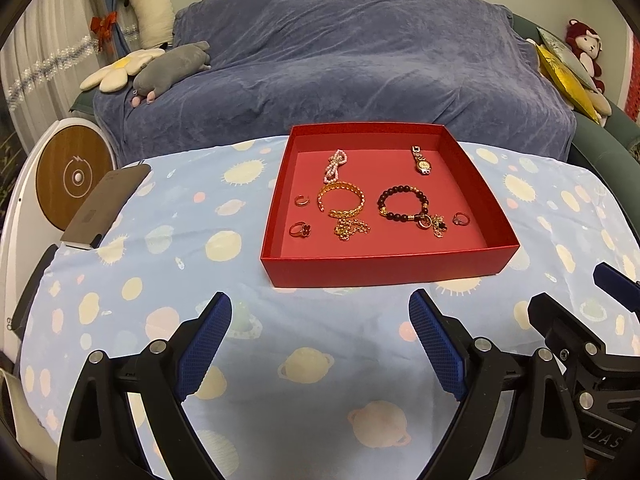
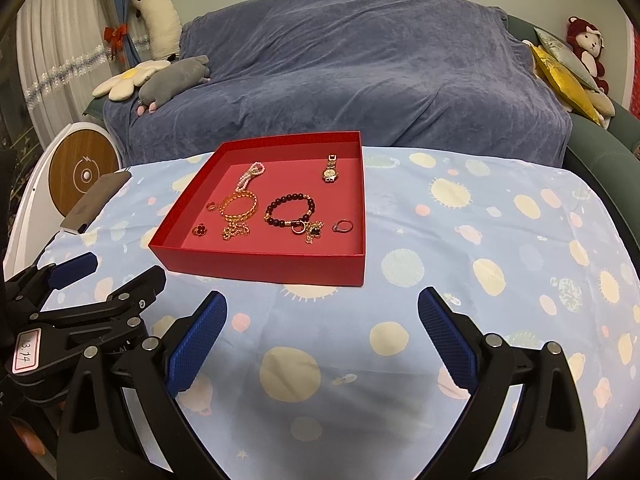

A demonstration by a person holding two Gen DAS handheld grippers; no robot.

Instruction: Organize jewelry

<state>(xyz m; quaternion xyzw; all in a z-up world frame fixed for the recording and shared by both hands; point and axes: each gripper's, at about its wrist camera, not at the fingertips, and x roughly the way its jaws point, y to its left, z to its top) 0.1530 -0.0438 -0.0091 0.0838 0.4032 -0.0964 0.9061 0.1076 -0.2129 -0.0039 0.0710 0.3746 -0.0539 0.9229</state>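
Observation:
A shallow red box point(image 1: 384, 270) point(image 2: 264, 266) sits on the planet-print cloth. Inside lie a pink bead strand point(image 1: 335, 166), a gold watch point(image 1: 422, 160), a gold bangle point(image 1: 342, 200), a dark bead bracelet point(image 1: 402, 202), a gold chain point(image 1: 352, 228), a black flower pendant point(image 1: 438, 226) and three rings point(image 1: 301, 229). My left gripper point(image 1: 320, 316) is open and empty, just short of the box's near wall. My right gripper point(image 2: 322, 312) is open and empty too, near the box's front right corner. Each gripper shows at the other view's edge.
A grey phone-like slab point(image 1: 106, 204) lies at the cloth's left edge beside a white round device point(image 1: 72, 178). A blue-covered sofa point(image 1: 332, 64) with plush toys point(image 1: 172, 68) and cushions point(image 1: 564, 68) stands behind the table.

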